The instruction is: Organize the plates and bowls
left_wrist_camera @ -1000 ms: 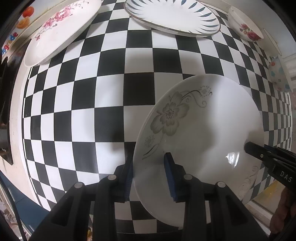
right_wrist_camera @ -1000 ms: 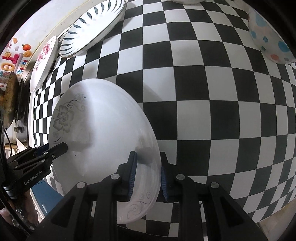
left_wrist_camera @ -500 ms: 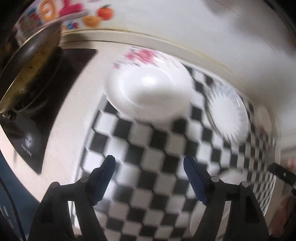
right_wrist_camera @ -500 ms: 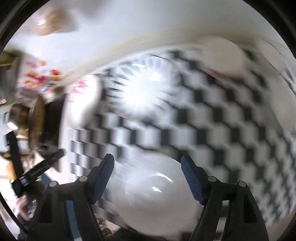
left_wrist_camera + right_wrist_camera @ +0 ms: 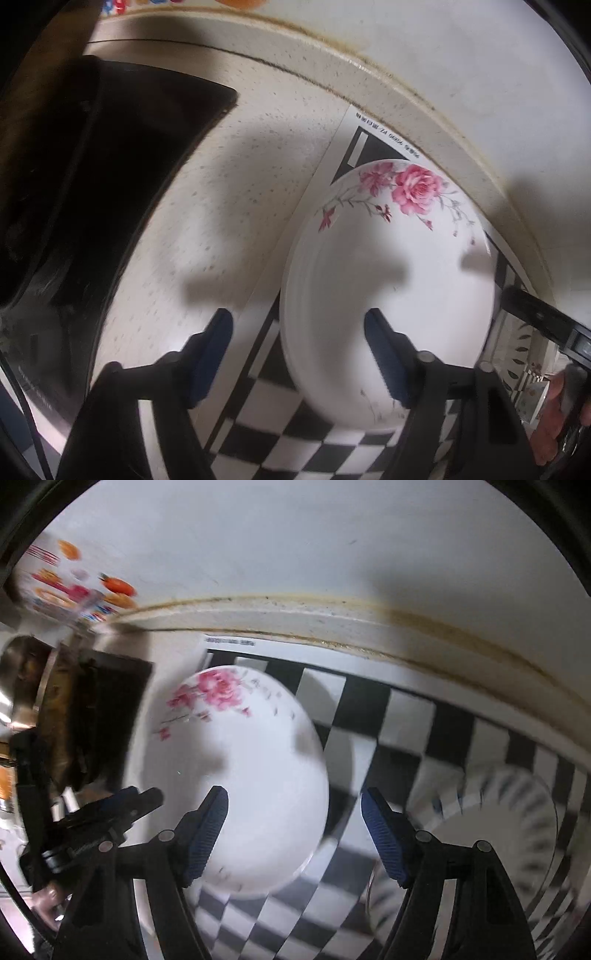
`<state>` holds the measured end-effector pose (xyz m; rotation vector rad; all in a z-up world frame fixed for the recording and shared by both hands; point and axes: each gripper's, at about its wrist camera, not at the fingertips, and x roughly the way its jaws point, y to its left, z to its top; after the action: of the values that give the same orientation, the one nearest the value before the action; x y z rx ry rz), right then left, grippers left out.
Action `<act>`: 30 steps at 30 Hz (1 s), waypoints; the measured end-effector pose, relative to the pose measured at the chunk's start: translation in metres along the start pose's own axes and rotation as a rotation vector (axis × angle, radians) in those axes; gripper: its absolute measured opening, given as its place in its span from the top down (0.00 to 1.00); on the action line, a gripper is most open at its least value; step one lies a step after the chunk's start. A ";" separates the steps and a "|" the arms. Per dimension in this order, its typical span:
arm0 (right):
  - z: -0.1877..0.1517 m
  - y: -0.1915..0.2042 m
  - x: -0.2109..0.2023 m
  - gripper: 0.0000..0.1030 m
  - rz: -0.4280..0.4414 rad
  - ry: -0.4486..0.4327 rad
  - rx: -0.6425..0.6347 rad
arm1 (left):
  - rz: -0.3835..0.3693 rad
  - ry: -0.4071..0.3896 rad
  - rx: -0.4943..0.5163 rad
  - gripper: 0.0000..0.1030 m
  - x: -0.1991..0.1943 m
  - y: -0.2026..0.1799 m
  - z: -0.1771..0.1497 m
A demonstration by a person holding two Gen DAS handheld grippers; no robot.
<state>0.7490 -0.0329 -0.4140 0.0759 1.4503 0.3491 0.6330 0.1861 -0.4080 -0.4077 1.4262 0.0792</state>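
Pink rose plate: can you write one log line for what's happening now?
rose plate: flat on checkered mat | left gripper: closing, nothing gripped | right gripper: open, empty

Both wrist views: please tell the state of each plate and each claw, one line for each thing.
Rose plate: lies flat on the checkered mat, not gripped.
Striped plate: lies flat on the mat, untouched.
Left claw: closing, its jaws on either side of the rose plate's rim, pads clear.
Right claw: open, empty.
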 end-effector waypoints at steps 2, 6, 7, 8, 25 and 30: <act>0.008 0.000 0.015 0.26 -0.003 0.034 -0.007 | -0.004 0.029 0.018 0.67 0.010 -0.004 0.003; 0.014 0.003 0.039 0.43 -0.012 0.093 -0.035 | 0.017 0.015 0.050 0.71 0.016 -0.010 0.000; 0.013 0.002 0.037 0.49 -0.012 0.068 -0.044 | 0.014 0.011 0.049 0.71 0.015 -0.010 -0.001; 0.012 0.002 0.038 0.56 -0.011 0.070 -0.048 | 0.014 0.010 0.045 0.71 0.015 -0.010 -0.002; -0.020 -0.022 -0.009 0.81 0.023 -0.001 -0.007 | 0.034 -0.034 0.072 0.72 -0.037 -0.026 -0.049; -0.042 -0.024 -0.041 0.81 0.039 -0.042 -0.004 | 0.033 -0.070 0.104 0.72 -0.064 -0.036 -0.062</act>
<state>0.7089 -0.0739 -0.3863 0.1080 1.4081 0.3801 0.5755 0.1449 -0.3428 -0.2932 1.3619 0.0447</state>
